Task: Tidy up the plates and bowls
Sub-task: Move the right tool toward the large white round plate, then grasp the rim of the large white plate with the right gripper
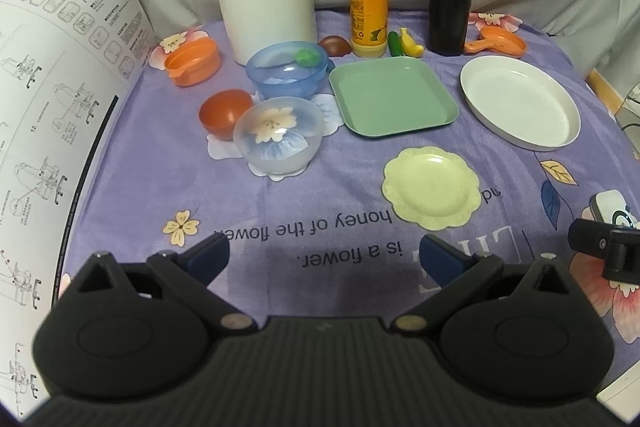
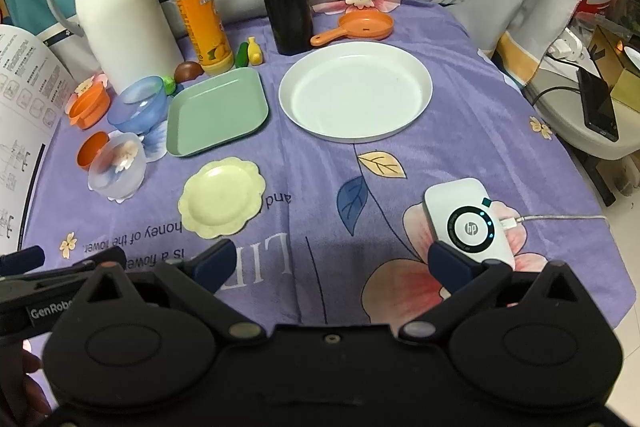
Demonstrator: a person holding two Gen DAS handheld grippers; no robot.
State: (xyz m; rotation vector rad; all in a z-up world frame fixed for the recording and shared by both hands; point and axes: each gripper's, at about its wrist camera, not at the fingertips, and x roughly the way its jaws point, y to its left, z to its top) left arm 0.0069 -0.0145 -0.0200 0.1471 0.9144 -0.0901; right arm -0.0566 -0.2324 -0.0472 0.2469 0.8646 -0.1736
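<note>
Left claw (image 1: pixel 324 255) and right claw (image 2: pixel 332 261) both spread, empty, hovering low at near worktop (image 2: pixel 460 67) edge. Nothing stacked yet. Likely start: pinch scalloped yellow plate (image 1: pixel 431 187) by its near rim, keep level, set into green square plate (image 1: pixel 394 97). Both lie flat, face up; no long axis.
</note>
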